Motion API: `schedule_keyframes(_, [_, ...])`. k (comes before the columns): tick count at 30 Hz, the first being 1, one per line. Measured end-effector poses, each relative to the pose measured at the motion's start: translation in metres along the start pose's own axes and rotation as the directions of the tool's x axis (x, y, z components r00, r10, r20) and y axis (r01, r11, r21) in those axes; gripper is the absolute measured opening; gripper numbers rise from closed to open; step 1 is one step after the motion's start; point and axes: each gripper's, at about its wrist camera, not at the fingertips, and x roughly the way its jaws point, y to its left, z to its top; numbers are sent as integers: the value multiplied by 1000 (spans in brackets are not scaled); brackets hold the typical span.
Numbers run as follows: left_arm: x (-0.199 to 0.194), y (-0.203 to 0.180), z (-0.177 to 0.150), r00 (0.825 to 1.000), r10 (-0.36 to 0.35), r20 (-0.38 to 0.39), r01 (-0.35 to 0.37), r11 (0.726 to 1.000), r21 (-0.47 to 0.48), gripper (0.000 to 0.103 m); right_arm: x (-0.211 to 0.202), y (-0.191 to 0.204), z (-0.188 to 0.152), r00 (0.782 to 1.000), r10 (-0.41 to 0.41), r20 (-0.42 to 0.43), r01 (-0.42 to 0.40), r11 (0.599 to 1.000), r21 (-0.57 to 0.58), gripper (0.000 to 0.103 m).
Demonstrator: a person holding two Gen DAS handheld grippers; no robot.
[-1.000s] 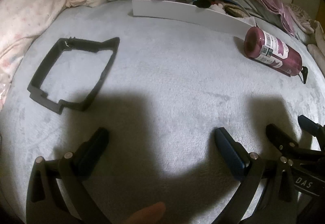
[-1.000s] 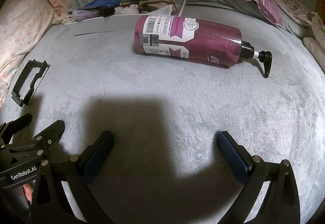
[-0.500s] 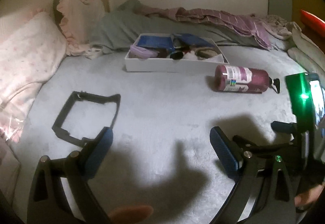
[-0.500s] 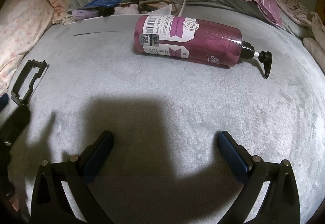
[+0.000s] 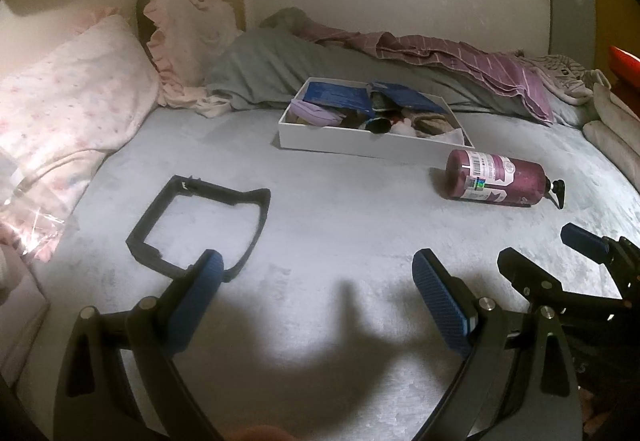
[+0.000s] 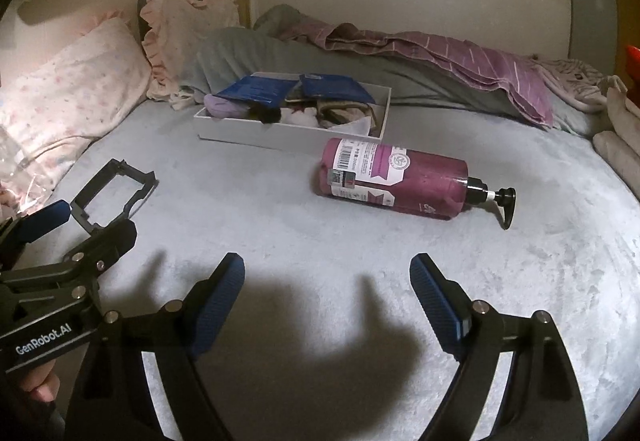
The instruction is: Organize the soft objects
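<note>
Purple and brown soft bundles [image 6: 236, 107] in the white box [image 6: 280, 135] look light and squashy, best pinched mid-fold, while both the left gripper [image 5: 316, 289] and right gripper [image 6: 328, 285] gape wide, empty.

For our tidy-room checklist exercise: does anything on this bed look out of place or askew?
Yes. A purple pump bottle lies on its side on the grey blanket, in front of the white box of soft items. A hard black frame also lies loose nearby. Neither is soft, so both look misplaced.

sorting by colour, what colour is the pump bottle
Maroon bottle with a black pump and white label, clearest in the right wrist view.
</note>
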Motion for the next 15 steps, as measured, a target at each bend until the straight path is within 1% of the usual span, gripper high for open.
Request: schedule_keyframes(15, [-1, -4, -2, 1000, -3, 8, 3, 1000, 28, 95, -9, -7, -2, 1000, -23, 19, 23, 1000, 10, 86])
